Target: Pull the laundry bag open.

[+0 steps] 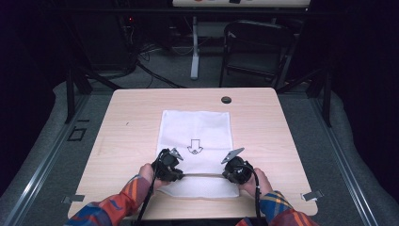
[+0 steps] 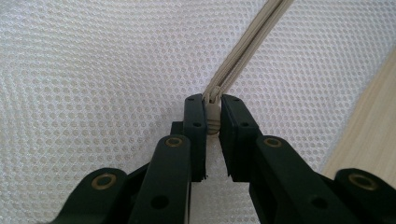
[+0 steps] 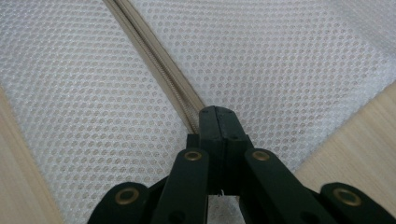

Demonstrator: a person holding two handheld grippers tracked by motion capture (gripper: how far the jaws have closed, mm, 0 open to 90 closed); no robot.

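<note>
A white mesh bag [image 1: 195, 136] with a black arrow print lies flat on the wooden table [image 1: 131, 122]. A beige zipper [image 1: 202, 174] crosses it near the front edge. My left gripper [image 1: 172, 170] sits at the zipper's left end. In the left gripper view my left gripper [image 2: 212, 100] is shut on the beige zipper pull [image 2: 213, 120], and the zipper [image 2: 247, 46] runs away up and right. My right gripper [image 1: 234, 170] sits at the zipper's right end. In the right gripper view my right gripper [image 3: 217, 112] is shut on the zipper [image 3: 154, 60] over the mesh [image 3: 280, 56].
A black round grommet [image 1: 226, 99] sits near the table's far edge. Beyond it stand a dark folding chair [image 1: 256, 47] and a white desk leg [image 1: 194, 47]. Metal clips [image 1: 312, 195] mark the front corners. Bare wood flanks the bag on both sides.
</note>
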